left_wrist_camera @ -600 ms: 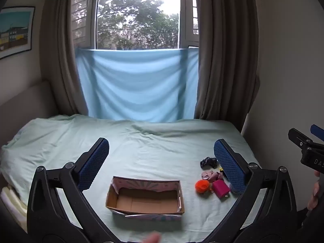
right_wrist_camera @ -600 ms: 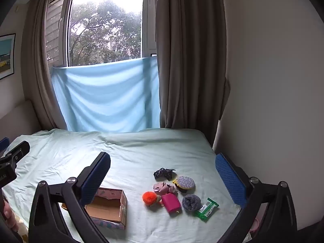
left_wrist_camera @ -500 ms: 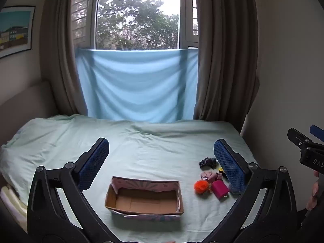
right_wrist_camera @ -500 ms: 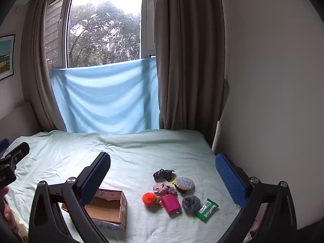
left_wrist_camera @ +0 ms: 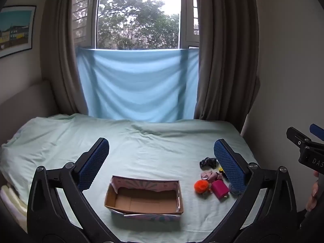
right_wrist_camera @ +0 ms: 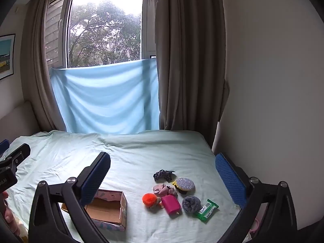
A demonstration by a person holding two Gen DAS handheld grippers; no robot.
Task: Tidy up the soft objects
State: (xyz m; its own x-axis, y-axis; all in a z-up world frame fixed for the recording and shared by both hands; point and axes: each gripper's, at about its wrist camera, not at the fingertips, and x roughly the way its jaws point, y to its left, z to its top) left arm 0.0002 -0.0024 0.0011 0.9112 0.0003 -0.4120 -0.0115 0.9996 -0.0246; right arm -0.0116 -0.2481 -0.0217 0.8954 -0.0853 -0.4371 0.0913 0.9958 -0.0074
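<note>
- The left gripper (left_wrist_camera: pixel 161 160) fills the bottom of its own view, black arms ending in blue ribbed pads (left_wrist_camera: pixel 93 163), jaws spread wide with nothing between them.
- The right gripper (right_wrist_camera: pixel 163 177) sits the same way at the bottom of its view, jaws wide apart and holding nothing.
- A cardboard box (left_wrist_camera: pixel 144 199) lies lower centre in the left view, open on top, brown inside with a pink and teal printed outside and a torn upper rim; nothing shows inside it.
- In the right view the box (right_wrist_camera: pixel 110 209) is at lower left, partly behind the left-hand finger.
- To the right of the box, apart from it, a cluster of small things lies on the pale green sheet (right_wrist_camera: pixel 141 151).
- Nearest is a green wrapped packet (right_wrist_camera: pixel 206 210), touching a grey-blue fuzzy ball (right_wrist_camera: pixel 191 203).
- Left of those lie a bright pink pouch (right_wrist_camera: pixel 171 204) and an orange pompom (right_wrist_camera: pixel 149 199), just beside each other.
- Behind them sits a crumpled pink hair bow (right_wrist_camera: pixel 163 189), then a round glittery silver purse (right_wrist_camera: pixel 184 184) with a yellow edge.
- Farthest is a dark patterned scrunchie (right_wrist_camera: pixel 163 175).
- At the back, a light blue cloth (right_wrist_camera: pixel 105 99) hangs under the window (right_wrist_camera: pixel 105 30), with brown curtains (right_wrist_camera: pixel 190 60) to either side.
</note>
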